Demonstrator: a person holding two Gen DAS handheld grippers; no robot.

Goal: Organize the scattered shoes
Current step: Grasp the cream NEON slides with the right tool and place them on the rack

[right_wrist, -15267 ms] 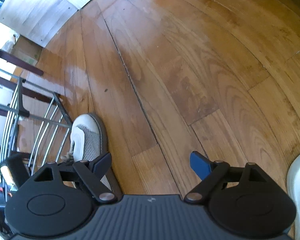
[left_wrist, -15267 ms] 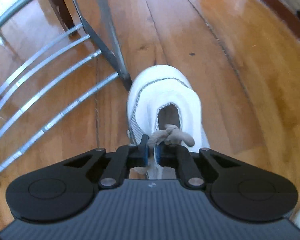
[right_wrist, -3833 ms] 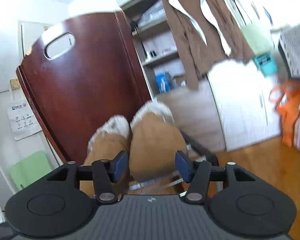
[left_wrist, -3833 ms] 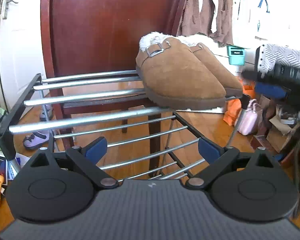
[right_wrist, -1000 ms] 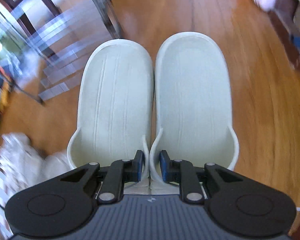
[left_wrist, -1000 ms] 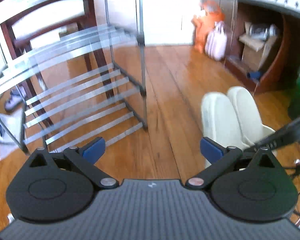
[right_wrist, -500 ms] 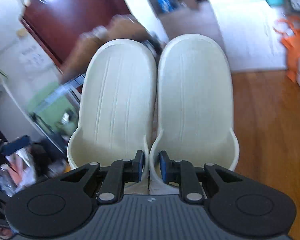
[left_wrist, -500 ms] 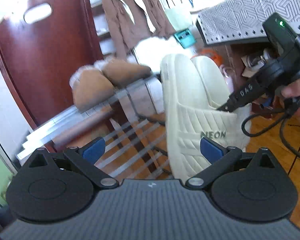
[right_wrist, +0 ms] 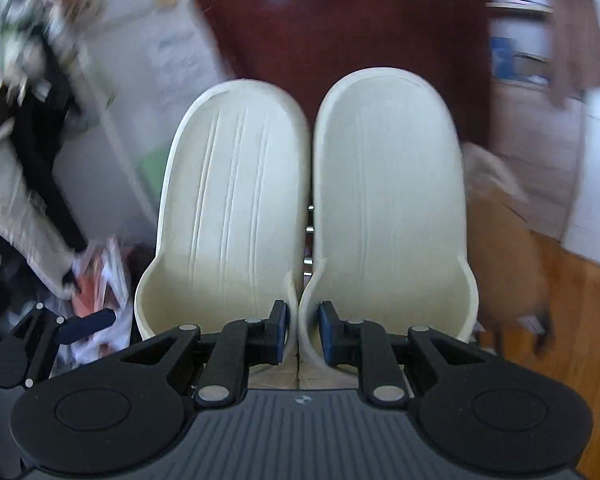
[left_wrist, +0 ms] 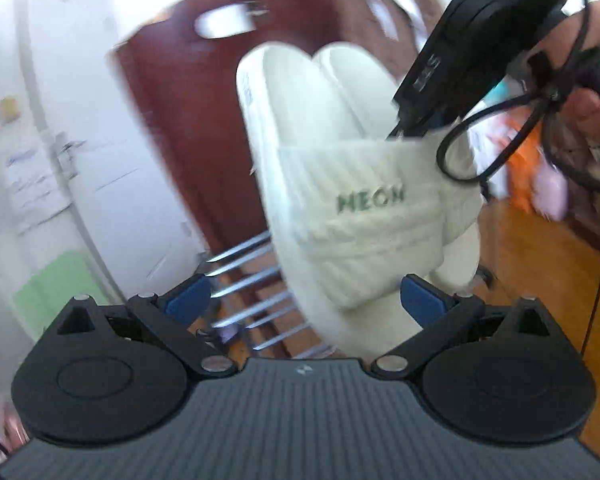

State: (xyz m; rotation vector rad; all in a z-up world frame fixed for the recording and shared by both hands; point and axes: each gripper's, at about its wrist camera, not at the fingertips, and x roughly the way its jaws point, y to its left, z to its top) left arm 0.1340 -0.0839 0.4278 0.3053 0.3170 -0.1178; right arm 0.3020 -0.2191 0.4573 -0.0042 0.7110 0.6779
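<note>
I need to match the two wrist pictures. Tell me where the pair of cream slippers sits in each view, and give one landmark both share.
Left wrist: the cream slippers fill the centre, seen from the side with the strap lettering showing, pinched by the right tongs at upper right.
Right wrist: the slippers fill the centre, footbeds facing the camera, inner edges clamped near the bottom.
Shared landmark: the dark red board with an oval cutout behind them.

Home — shoe rack (left_wrist: 252, 280), wooden floor (left_wrist: 540, 264)
</note>
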